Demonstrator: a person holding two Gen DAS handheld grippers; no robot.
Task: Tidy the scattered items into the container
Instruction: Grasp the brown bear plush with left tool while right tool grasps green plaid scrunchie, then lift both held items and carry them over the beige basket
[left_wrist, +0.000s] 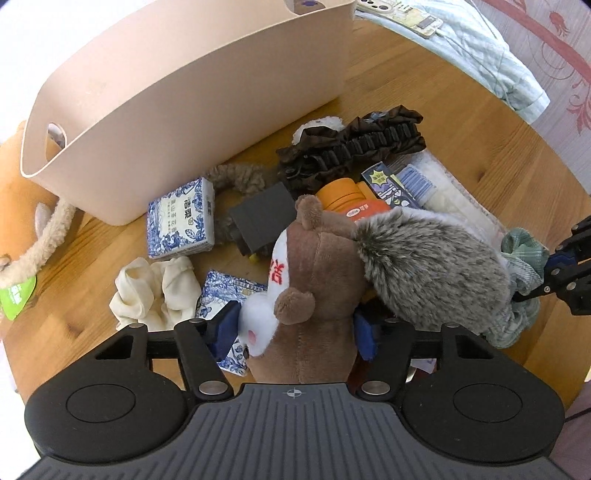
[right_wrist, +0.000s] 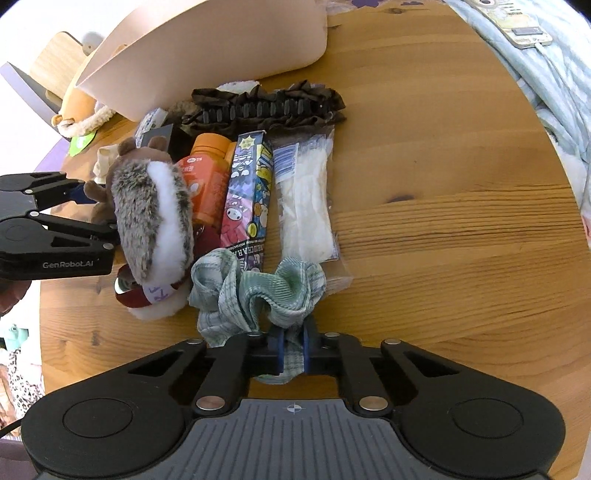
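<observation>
My left gripper is shut on a brown plush squirrel with a grey bushy tail, gripping its body; it also shows in the right wrist view. My right gripper is shut on a green plaid scrunchie, which also shows in the left wrist view. The beige container stands at the back left of the wooden table. Scattered items lie between: an orange bottle, a cartoon box, a brown hair clip and a white packet.
Blue-patterned tissue packs, a cream cloth and a dark grey box lie near the container. A light blue cloth with a phone on it covers the far right. A plush toy sits at the left edge.
</observation>
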